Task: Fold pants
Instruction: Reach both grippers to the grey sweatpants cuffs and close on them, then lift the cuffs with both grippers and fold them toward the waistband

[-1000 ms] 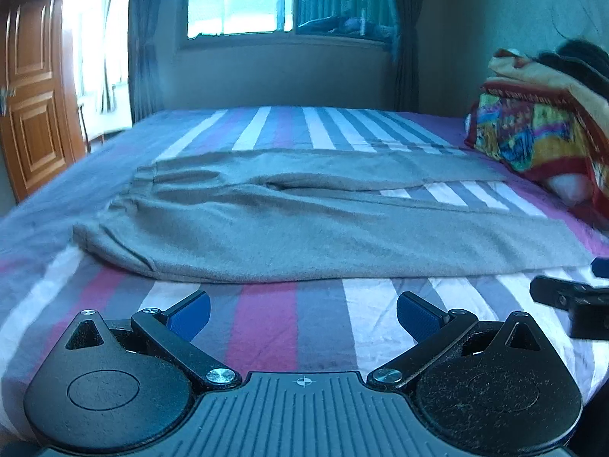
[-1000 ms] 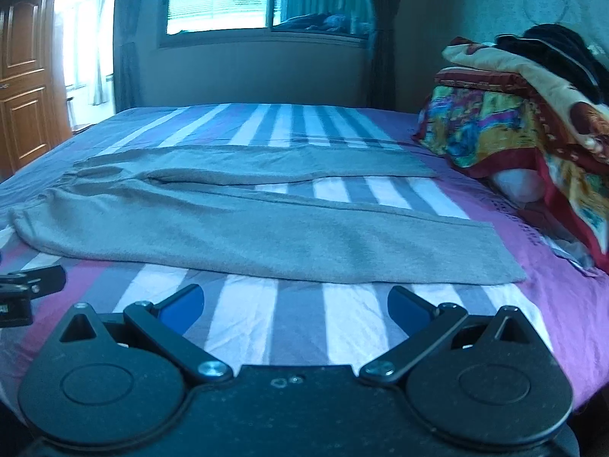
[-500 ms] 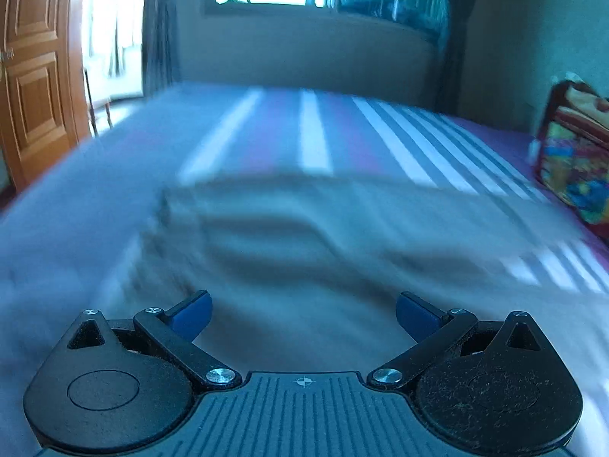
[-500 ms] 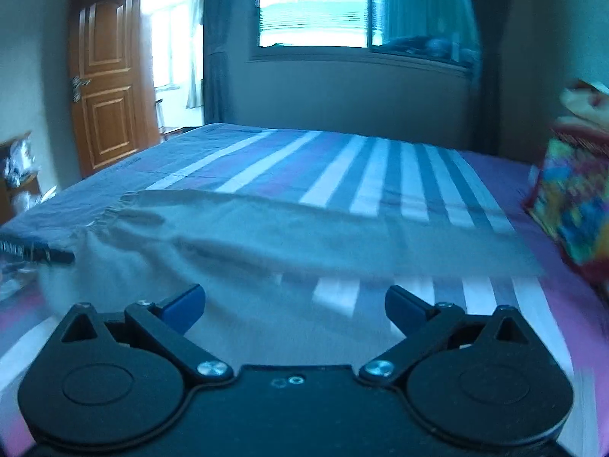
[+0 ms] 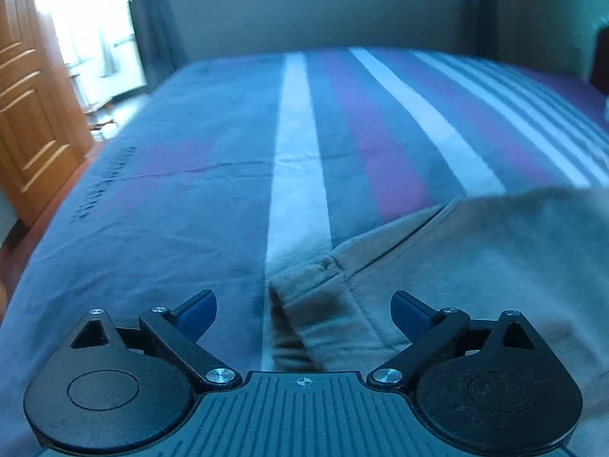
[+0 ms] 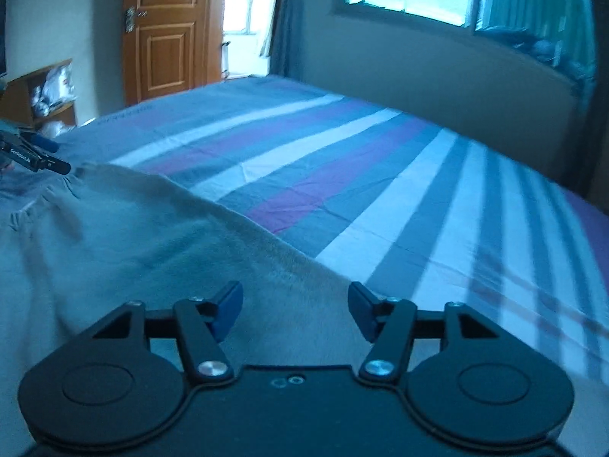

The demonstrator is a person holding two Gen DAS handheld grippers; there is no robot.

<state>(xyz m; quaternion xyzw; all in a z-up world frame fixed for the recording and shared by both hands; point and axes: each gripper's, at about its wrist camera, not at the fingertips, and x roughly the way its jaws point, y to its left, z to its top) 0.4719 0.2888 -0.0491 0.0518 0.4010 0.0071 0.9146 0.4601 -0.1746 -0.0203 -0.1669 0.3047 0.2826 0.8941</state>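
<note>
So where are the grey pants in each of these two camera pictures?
Left wrist view: grey pants fill the lower right, the waistband corner between the open fingers of the left gripper.
Right wrist view: pants fill the lower left, their far edge running down to the right gripper, whose jaws are closing.
Shared landmark: the wooden door.

Striped bed (image 5: 297, 160), grey pants (image 5: 475, 259) lying on it
</note>
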